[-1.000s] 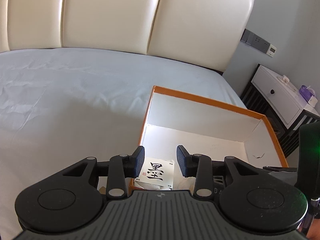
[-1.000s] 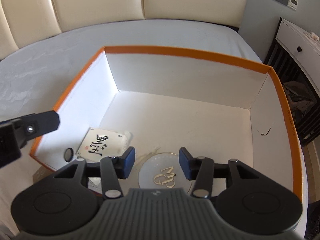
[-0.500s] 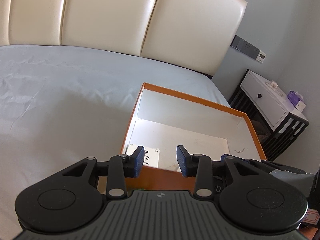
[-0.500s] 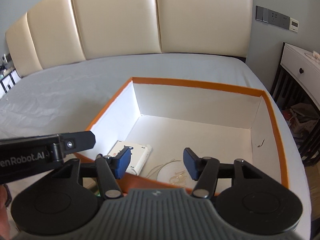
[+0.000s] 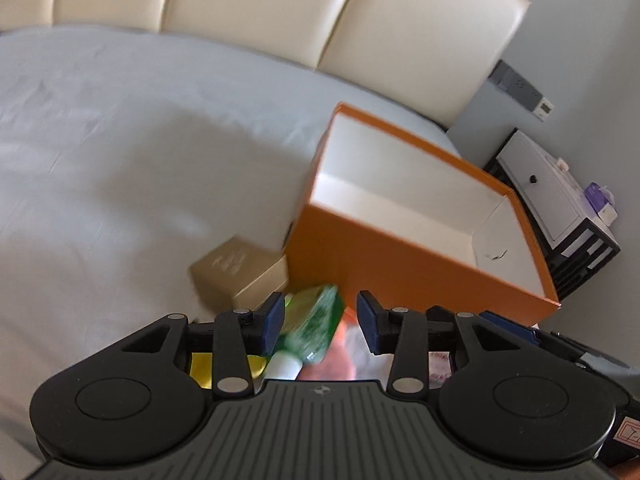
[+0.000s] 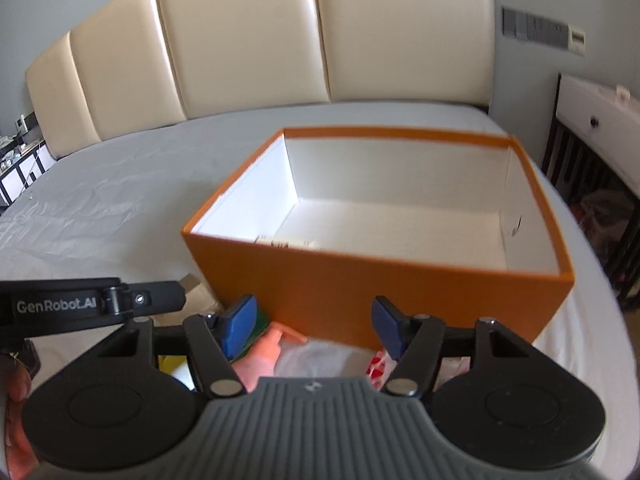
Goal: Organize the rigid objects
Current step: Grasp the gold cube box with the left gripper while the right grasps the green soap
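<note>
An orange box (image 5: 400, 268) with white inner walls stands on the bed, its near outer wall facing both grippers. A white carton (image 6: 288, 243) peeks over that wall inside the box (image 6: 360, 292). My left gripper (image 5: 320, 326) hangs over the bed in front of the box, jaws opening. A blurred green bottle (image 5: 316, 324) lies below in the gap, beside the left pad and not pressed. My right gripper (image 6: 314, 326) is opening too, with nothing between its pads. Under it lie a peach pump bottle (image 6: 268, 344) and a clear bag (image 6: 316, 356).
A gold box (image 5: 236, 272) lies left of the orange box's near corner. A yellow item (image 5: 204, 368) and a red-patterned pack (image 6: 376, 364) sit among the pile. The cream headboard (image 6: 280, 40) is behind, a white nightstand (image 5: 548, 196) at right. Grey sheet (image 5: 120, 160) stretches left.
Both grippers have drawn back out of the box to its near side, so its outer wall and the pile on the bed now show. The right jaws have spread wider.
</note>
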Demonstrator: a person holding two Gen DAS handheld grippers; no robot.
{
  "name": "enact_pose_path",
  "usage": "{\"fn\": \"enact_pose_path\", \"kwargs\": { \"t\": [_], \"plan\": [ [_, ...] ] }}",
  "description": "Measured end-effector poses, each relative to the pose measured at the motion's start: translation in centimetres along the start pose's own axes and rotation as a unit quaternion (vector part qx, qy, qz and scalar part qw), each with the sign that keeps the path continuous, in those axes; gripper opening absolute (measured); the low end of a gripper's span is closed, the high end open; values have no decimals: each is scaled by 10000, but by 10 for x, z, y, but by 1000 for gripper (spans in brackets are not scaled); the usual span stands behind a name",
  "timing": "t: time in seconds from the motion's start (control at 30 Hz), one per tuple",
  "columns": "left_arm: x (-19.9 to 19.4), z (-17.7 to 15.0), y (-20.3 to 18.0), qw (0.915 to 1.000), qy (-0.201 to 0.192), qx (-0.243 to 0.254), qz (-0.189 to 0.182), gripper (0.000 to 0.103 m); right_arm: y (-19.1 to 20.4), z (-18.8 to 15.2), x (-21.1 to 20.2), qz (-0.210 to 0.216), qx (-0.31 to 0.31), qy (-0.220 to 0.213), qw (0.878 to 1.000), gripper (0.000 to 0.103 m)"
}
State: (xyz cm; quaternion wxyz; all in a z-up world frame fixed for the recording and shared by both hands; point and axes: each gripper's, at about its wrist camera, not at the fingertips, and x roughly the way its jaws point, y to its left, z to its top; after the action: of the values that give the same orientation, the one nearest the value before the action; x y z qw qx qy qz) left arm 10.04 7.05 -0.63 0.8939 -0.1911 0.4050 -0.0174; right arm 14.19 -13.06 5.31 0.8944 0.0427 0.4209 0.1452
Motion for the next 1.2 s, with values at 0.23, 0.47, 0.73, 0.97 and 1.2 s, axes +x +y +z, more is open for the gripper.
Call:
{"fn": "enact_pose_path", "kwargs": {
  "t": [0.23, 0.47, 0.73, 0.97, 1.2],
  "plan": [
    [4, -11, 44, 9977, 446, -325, 383, 57, 15, -21, 16, 183, 75, 353, 9992, 60],
    [3, -19, 70, 9941, 402, -812, 597, 69, 29, -42, 37, 383, 294, 890, 9949, 56],
    [11, -12, 81, 9926, 296, -1085, 466, 68, 43, -30, 47, 518, 373, 847, 9944, 56],
    [21, 10, 69, 9973, 119, -672, 268, 68, 51, -11, 72, 500, 551, 925, 9929, 52],
    [44, 24, 55, 9989, 319, 321, 124, 76, 53, -5, 94, 460, 695, 1174, 9896, 47]
  ]
}}
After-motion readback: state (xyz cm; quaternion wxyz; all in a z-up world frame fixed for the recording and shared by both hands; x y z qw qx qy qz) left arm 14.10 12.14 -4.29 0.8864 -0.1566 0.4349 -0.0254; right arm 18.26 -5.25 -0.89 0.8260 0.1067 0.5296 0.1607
